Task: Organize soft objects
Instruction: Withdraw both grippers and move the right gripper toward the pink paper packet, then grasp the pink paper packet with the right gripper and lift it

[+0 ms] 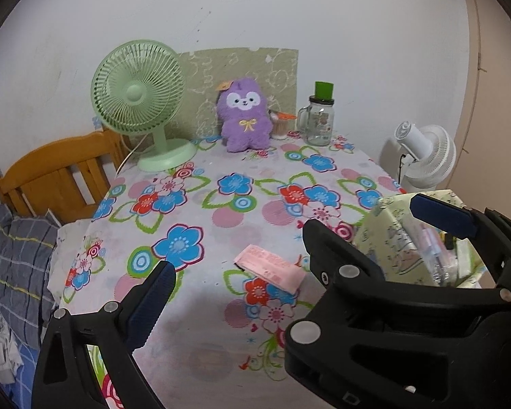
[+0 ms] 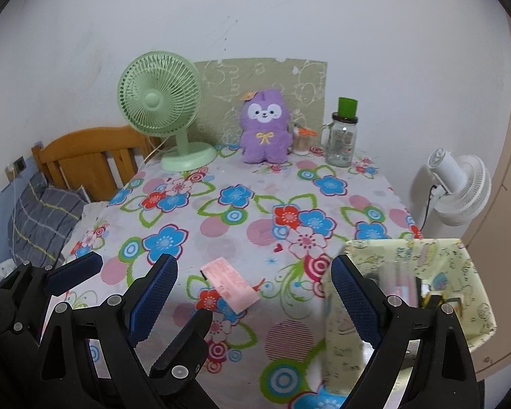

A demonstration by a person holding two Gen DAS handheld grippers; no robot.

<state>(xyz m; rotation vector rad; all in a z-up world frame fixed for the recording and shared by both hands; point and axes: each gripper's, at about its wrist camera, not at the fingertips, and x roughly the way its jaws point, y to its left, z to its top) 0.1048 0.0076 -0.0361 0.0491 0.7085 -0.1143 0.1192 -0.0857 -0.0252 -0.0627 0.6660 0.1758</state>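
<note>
Two open grippers above a flowered table, with a pink packet and a purple plush toy.

The left gripper (image 1: 286, 269) has its fingers wide apart and holds nothing; in its own view the pink packet (image 1: 271, 268) lies flat on the tablecloth (image 1: 221, 310) in the lower centre, between the two fingers. The right gripper (image 2: 253, 301) is also wide open and empty, low in the frame of the right wrist view, with the same packet between its pads. The purple plush toy (image 1: 244, 116) sits upright at the far edge of the table, upper centre, between the green fan (image 1: 141, 102) at its left and the glass jar (image 1: 318, 119) at its right. A pale patterned box (image 2: 412, 289) stands at the lower right, just beside the right finger.
</note>
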